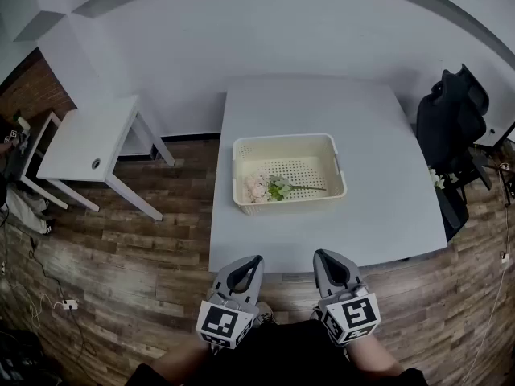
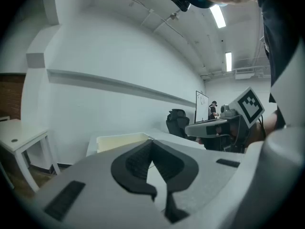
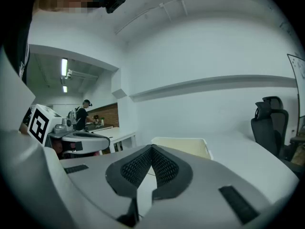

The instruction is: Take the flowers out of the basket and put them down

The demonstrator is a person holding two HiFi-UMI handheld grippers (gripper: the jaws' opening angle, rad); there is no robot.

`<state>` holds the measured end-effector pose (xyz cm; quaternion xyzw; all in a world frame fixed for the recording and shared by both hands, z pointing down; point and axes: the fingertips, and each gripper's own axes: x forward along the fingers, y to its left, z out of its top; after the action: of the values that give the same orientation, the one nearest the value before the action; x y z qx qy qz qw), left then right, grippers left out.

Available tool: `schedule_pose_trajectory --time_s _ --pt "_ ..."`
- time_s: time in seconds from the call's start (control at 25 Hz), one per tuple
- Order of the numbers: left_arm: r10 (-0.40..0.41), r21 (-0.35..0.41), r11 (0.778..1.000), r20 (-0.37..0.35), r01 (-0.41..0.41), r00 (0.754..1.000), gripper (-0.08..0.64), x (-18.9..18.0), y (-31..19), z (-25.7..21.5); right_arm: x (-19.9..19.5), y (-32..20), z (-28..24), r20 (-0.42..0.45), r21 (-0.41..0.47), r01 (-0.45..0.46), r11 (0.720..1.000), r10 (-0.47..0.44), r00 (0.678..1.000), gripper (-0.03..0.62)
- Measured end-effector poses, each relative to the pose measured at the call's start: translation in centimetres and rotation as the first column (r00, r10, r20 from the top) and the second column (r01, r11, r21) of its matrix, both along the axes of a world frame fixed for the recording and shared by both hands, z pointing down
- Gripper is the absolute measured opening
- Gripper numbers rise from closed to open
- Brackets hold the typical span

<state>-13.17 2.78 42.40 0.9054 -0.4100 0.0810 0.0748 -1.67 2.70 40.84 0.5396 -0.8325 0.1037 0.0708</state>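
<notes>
Ahead of the left gripper (image 1: 255, 260) and the right gripper (image 1: 320, 255) spreads the white bench (image 1: 265, 240), its front edge just past their tips. Wood floor (image 1: 145, 240) lies below and to both sides of them. Far off to the right gripper's right and further forward, a black chair (image 1: 452, 119) stands just beside the bench's side edge. Well out to the left gripper's left stands a small white side table (image 1: 84, 139), apart from the bench.

Straight ahead of the two grippers, around mid-bench and well apart from them, sits the cream basket (image 1: 286, 141), with perforated floor and walls.

The grippers are side by side, near each other but not touching, and both point toward the basket. Each gripper's own view shows its jaws closed tip to tip with nothing between them.

Inside the basket, against the wall nearest the grippers, lie the flowers (image 1: 269, 188). The pale pink blooms are toward the left gripper's side, with green leaves beside them, and a thin stem runs off toward the right gripper's side.
</notes>
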Motion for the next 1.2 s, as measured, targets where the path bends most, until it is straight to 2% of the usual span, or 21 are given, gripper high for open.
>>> schedule_pose_trajectory --time_s 0.28,0.48,1.2 --pt "0.000 -0.001 1.000 -0.006 0.000 1.000 0.006 0.3 -0.3 0.1 0.3 -0.3 0.7 -0.008 0.009 0.018 1.000 -0.018 1.000 0.020" --pt "-0.001 -0.007 1.000 -0.012 0.001 1.000 0.006 0.2 -0.2 0.2 -0.2 0.0 0.0 -0.012 0.050 0.047 0.998 -0.046 0.999 0.020" --pt "0.007 0.012 1.000 -0.019 -0.007 1.000 0.006 -0.6 -1.5 0.2 -1.0 -1.7 -0.9 -0.044 0.060 0.015 0.998 -0.012 0.999 0.020"
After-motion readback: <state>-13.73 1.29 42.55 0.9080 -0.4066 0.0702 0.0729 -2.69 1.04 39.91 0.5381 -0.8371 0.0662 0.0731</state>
